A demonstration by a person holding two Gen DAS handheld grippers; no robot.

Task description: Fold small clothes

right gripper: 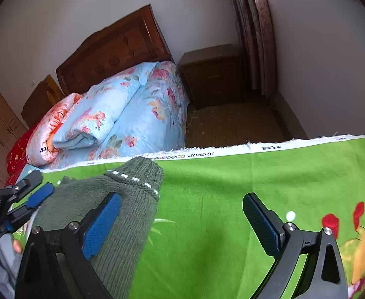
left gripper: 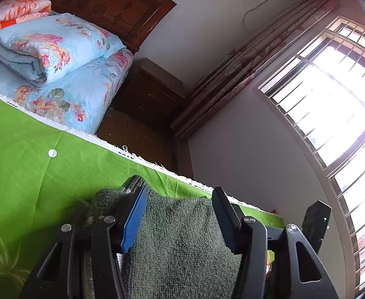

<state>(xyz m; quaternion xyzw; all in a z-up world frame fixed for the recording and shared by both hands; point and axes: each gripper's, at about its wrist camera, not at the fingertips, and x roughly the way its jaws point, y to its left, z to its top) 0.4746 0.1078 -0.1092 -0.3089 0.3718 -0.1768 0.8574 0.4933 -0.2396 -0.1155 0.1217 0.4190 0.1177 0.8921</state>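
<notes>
A dark green knitted sweater (left gripper: pixel 182 239) is lying on a bright green printed sheet (left gripper: pixel 28 174) that is covering the bed. In the left wrist view, the left tongs (left gripper: pixel 180 206) are reaching over the sweater, and the knit is filling the whole gap between the two blue pads (left gripper: pixel 135 219). The pads are standing apart on either side of the bulk; whether they are pressing on it I cannot tell.

In the right wrist view, the right tongs (right gripper: pixel 182 214) are standing wide and released — only bare sheet is showing between them. The sweater's sleeve (right gripper: pixel 135 186), with its ribbed cuff and a dotted white stripe, is lying under and beside the left-hand pad (right gripper: pixel 102 226), stretching away toward the sheet's white edge (right gripper: pixel 232 149). The left tongs are appearing at the far left of this view, at the sweater's other side.

Folded floral quilts (right gripper: pixel 122 114) are sitting beyond the sheet, against a wooden headboard (right gripper: pixel 115 47).
</notes>
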